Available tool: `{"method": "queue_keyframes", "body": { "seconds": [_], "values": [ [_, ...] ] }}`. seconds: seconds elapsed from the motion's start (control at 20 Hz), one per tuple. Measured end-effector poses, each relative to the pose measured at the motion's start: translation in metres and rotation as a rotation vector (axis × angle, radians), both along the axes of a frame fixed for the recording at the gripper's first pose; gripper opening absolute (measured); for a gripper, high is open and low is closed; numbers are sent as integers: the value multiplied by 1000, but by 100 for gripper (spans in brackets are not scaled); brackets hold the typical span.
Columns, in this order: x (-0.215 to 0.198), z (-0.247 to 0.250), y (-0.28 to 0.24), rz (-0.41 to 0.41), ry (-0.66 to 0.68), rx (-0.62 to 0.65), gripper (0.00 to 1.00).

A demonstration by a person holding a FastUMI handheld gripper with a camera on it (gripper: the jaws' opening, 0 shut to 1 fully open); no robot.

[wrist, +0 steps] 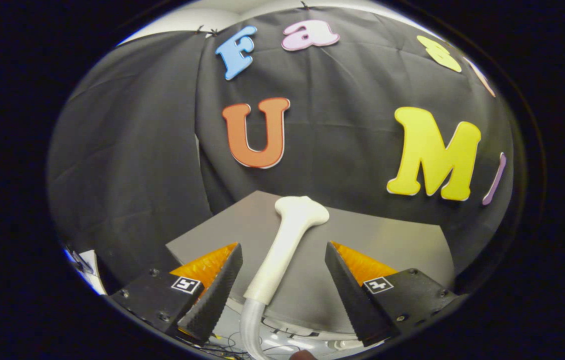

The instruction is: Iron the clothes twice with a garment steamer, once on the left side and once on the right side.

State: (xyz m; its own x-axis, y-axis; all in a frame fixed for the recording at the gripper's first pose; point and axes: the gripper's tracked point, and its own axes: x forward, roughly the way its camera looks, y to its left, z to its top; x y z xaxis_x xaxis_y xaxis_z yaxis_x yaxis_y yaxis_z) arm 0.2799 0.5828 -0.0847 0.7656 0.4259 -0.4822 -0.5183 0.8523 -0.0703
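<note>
Although the steamer head [287,245] lies squarely in the gap of the gripper [282,280], it is not yet gripped: in the gripper view the two fingers are spread wide, and clear space can be seen between each finger and the pale handle, so nothing is held. The handle is seen running forward from between the fingers, with its broad nozzle end lying beyond the fingertips over a grey board [392,240], and a translucent hose [251,325] is joined to its near end below the fingers. This placement is judged to be deliberate: the handle appears to have been left where the fingers can be closed on its narrow shaft, with the hose trailing back out of the way. The grey board is seen against the black cloth wall [137,165]; whether it is the garment or a pressing surface cannot be told, and no clothing can be clearly made out. A grasp of the handle is judged to be the step in hand, with both steaming passes still to be done. No brand or label can be read on the steamer; small square printed markers [186,285] are fixed on the finger mounts, carrying patterns, not words.
</note>
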Motion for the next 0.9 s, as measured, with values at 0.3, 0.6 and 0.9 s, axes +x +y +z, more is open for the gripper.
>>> {"method": "queue_keyframes", "body": {
  "seconds": [0.3,0.6,0.9],
  "values": [
    [28,-45,13,-134,135,-52,94],
    [34,-69,20,-206,161,-112,76],
    [35,-68,26,-223,128,-112,56]
  ]
}}
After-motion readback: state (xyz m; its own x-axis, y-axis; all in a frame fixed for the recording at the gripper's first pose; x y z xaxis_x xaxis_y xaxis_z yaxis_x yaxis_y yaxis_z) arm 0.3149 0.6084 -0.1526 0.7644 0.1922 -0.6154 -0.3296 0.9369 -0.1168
